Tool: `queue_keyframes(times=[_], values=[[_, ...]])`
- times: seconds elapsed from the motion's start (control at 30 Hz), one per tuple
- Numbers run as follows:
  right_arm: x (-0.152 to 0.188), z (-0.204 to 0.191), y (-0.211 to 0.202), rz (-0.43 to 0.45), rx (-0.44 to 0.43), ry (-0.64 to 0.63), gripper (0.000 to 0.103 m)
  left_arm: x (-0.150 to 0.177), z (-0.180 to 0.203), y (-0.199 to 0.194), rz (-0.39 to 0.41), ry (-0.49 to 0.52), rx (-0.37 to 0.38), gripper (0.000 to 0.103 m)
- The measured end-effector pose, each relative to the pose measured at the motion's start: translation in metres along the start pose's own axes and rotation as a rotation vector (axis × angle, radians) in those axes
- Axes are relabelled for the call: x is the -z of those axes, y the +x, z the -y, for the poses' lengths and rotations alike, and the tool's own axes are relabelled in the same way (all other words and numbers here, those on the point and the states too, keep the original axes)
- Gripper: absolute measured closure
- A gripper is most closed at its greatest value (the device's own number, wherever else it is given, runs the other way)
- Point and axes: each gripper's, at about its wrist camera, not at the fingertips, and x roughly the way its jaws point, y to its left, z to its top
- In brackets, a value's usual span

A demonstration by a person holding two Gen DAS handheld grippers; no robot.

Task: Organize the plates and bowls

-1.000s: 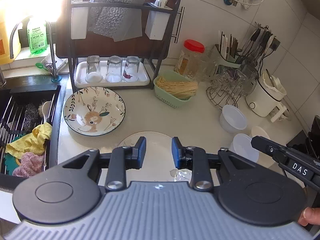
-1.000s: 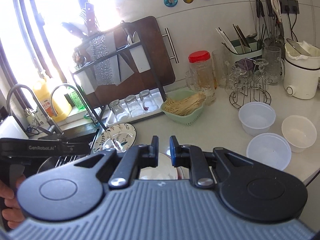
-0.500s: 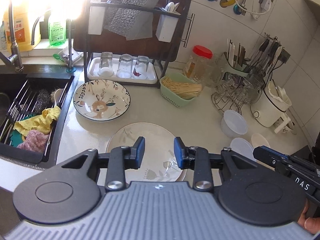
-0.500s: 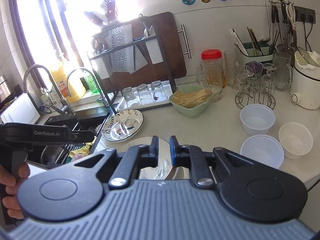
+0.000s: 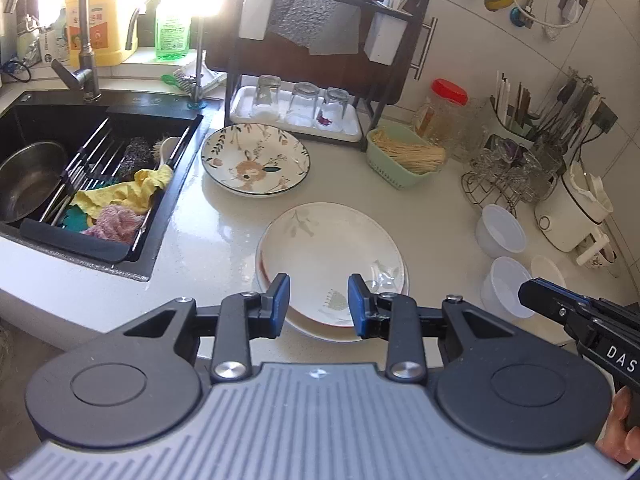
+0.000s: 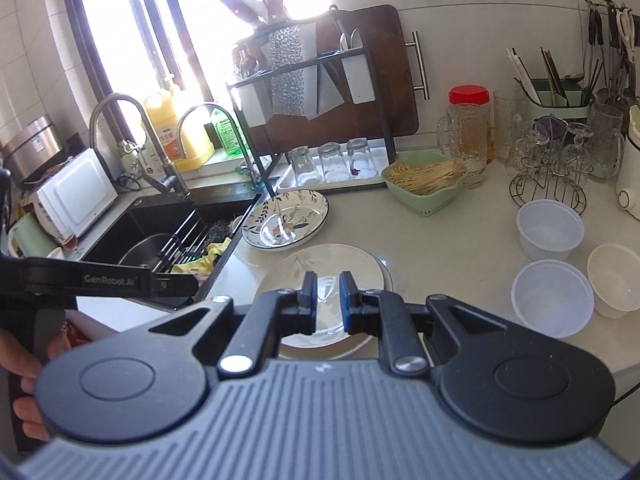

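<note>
The pale plate [image 5: 328, 256] lies flat on the light surface [image 5: 432, 216], and it serves as the landmark here; its near rim is hidden behind both hand-held grippers, and a darker rim showing under it suggests a second plate beneath, though that cannot be told for sure. The left hand-held gripper [image 5: 318, 305] hovers over the plate's near edge with its fingers apart and nothing between them. The right hand-held gripper [image 6: 328, 301] also sits over the plate's near part, its fingers close together with a narrow gap and empty. Behind the plate and to its left, just apart from it, rests the rabbit-patterned plate [image 5: 255, 159]. To the plate's right stand three plastic bowls, the tall bowl [image 6: 550, 229] farthest back, the wide bowl [image 6: 553, 297] nearer and the small bowl [image 6: 616, 279] rightmost, all looking empty. Behind the plate to the right a green basket [image 5: 404, 160] holds pale sticks. Further behind, a white tray [image 5: 298, 118] under the dish rack [image 5: 320, 40] carries three upturned glasses. Left of the plate the black sink [image 5: 80, 168] holds a steel pot, partly cut off, and crumpled cloths on a rack.
</note>
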Motion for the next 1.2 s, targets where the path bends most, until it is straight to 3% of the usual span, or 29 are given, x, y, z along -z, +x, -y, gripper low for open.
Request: queue_keyframes(times=[0.37,0.5,0.63,0.73,1.2], values=[[0.005,-0.002,0.004,-0.010,-0.059,-0.010,0.087,0.010,-0.013,-0.017,0.001,-0.057,-0.079,0.066],[0.000,-0.005,0.013,-0.008,-0.074,-0.009,0.087,0.004,-0.010,-0.014,0.003,-0.040,-0.098,0.056],[-0.005,-0.005,0.025,-0.017,-0.084,0.015,0.087,-0.010,-0.010,-0.003,-0.008,-0.027,-0.108,0.054],[-0.009,-0.005,0.037,-0.034,-0.066,0.014,0.087,-0.023,-0.013,0.011,-0.017,-0.021,-0.119,0.043],[-0.041,-0.009,0.111,-0.093,0.067,0.038,0.087,-0.081,-0.065,0.085,-0.067,-0.012,-0.077,0.034]])
